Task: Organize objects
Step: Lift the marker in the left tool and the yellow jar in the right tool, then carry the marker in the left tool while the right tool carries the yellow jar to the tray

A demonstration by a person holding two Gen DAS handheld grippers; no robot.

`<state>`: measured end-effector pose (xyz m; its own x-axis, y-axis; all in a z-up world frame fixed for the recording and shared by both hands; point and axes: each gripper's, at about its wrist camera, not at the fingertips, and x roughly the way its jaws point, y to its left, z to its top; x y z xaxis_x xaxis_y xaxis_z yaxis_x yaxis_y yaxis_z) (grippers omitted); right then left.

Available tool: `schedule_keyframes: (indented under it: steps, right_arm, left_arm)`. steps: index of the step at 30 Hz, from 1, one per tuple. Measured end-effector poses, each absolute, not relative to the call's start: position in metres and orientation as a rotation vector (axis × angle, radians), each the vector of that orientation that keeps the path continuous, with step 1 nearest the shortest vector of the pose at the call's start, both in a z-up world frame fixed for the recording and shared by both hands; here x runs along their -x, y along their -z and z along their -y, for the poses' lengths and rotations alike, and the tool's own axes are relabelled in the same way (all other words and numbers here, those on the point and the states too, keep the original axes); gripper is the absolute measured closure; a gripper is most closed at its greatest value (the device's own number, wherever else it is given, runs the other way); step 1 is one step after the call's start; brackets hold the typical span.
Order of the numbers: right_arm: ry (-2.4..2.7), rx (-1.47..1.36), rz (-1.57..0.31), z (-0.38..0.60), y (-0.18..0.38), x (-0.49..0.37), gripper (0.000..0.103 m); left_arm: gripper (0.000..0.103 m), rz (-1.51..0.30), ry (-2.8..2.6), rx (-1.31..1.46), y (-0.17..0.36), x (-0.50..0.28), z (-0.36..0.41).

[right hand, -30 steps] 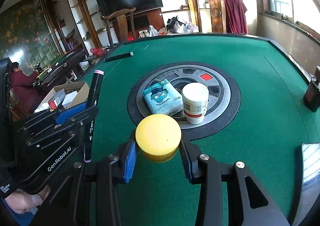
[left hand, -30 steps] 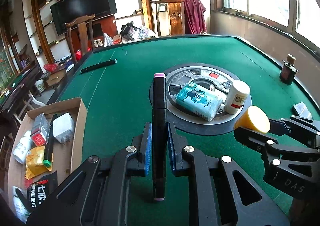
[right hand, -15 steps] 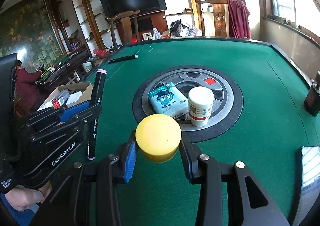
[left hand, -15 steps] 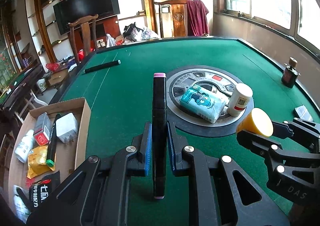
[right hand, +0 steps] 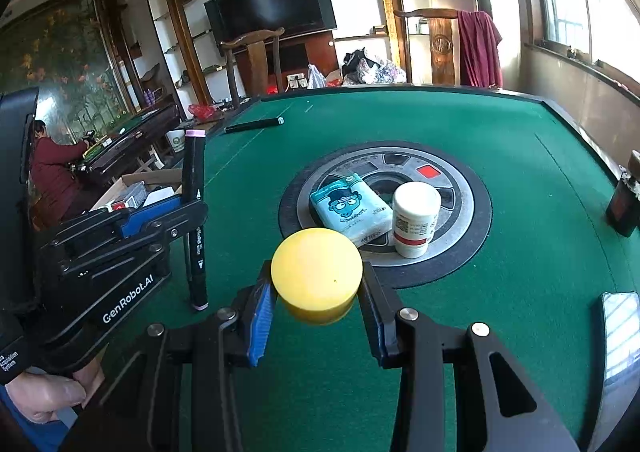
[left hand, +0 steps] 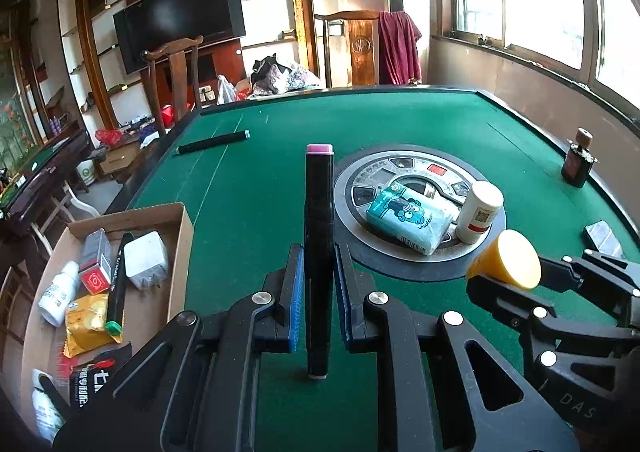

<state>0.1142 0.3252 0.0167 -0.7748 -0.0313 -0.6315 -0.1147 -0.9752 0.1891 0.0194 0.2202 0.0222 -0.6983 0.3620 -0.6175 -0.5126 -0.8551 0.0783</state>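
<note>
Both grippers' (left hand: 318, 288) (right hand: 318, 300) jaws clamped, tilted downward

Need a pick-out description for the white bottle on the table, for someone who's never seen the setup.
Find the round metal hub in the middle of the green table. The white bottle stands upright on its near-right rim, beside a flat blue tissue pack; it alone has a red band and QR label.

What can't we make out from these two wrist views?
- Yellow container: right wrist view shows only its round end; the body sits behind it, between the right claw pads.
- Cardboard box: left wrist view, lower contents cut off by the frame edge and left claw body.
- White bottle: label text too small to read.
- Flat dark object: right wrist view, cut by the right edge.
</note>
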Motion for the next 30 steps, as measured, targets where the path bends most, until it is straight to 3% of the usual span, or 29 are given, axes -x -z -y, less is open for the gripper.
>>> schedule_keyframes:
  steps: [30]
  right_arm:
    - [-2.924,1.047,-0.385,-0.293,-0.016,-0.117,0.063]
  left_arm:
    - [0.088,-0.274,-2.532,0.793,-0.037,-0.026,-0.199]
